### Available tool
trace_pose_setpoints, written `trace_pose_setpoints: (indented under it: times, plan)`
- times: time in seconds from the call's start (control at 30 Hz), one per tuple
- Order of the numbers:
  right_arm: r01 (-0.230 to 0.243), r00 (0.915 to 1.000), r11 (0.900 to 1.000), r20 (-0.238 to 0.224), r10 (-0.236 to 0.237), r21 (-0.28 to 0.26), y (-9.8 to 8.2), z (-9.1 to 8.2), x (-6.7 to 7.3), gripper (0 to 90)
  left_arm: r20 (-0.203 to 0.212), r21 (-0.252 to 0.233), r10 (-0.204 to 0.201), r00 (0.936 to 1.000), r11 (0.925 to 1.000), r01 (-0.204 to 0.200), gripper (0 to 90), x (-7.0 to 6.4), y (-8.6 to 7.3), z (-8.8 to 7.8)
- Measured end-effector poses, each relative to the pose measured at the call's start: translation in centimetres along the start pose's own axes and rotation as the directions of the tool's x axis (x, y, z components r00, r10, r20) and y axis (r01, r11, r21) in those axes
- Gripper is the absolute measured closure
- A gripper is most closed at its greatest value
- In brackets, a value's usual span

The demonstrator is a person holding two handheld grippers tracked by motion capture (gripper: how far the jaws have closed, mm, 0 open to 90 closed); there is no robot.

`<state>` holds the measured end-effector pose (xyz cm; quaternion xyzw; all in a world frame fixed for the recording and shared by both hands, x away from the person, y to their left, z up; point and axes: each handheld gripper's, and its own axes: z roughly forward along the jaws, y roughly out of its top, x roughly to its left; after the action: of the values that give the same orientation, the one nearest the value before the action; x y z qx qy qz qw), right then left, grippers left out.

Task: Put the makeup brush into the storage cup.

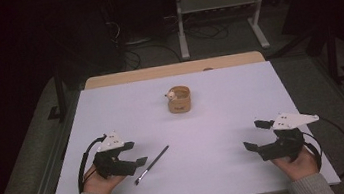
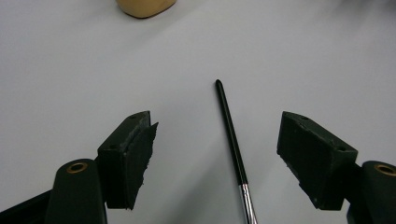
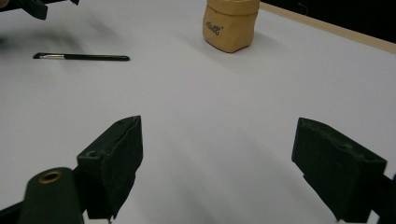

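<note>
On the white table [image 1: 213, 121], near the person's left side, lies a thin black brush [image 1: 152, 164]. It rests flat and slanted in the high view, its silver collar and bristle end toward the near edge, its pointed handle tip aimed toward the middle of the table. Nothing touches it.

Just to the left of the brush in the high view is the left gripper [image 1: 134, 154], held in the person's left hand [image 1: 99, 181], which rests low over the table. Its jaws stand wide apart. In the left gripper view the brush [image 2: 232, 144] runs up between the two black jaws, nearer the right-hand one, with bare table on both sides of it, so the pads do not press on it.

Farther up the table, near its centre, stands a small tan paper-like pouch [image 1: 179, 99], upright and open at the top, well apart from the brush. Something small and pale sits at its rim; what it is cannot be told.

At the near right of the table the right gripper [image 1: 256, 134] is held in the right hand [image 1: 297, 161], well apart from the brush. Its jaws are also spread wide, with bare table between them in the right gripper view.
</note>
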<state>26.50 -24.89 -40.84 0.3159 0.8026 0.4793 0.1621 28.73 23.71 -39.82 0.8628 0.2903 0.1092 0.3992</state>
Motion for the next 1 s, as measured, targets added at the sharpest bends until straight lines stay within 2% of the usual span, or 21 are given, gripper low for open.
trace_pose_setpoints:
  times: [0.3,0.53,0.83,1.0]
  plan:
    - [0.003,1.0000,1.000,0.001,-0.003,0.006,0.0,0.1,0.0,16.0,0.013,0.062,0.010,0.9999,0.9980,-0.011,34.0,-0.7,0.5,1.2]
    - [0.001,1.0000,1.000,-0.002,-0.001,0.011,0.1,0.1,0.0,16.2,0.024,0.109,0.017,0.9996,0.9938,-0.020,42.7,-0.9,0.6,1.9]
    - [0.006,1.0000,1.000,-0.002,-0.006,0.015,0.2,0.2,0.0,16.6,0.032,0.182,0.012,0.9994,0.9832,-0.018,51.7,-1.3,0.6,3.1]
    - [0.014,0.9999,1.000,0.001,-0.014,0.011,0.2,0.2,0.1,16.7,0.035,0.225,0.014,0.9993,0.9742,-0.021,57.1,-1.4,0.4,3.7]
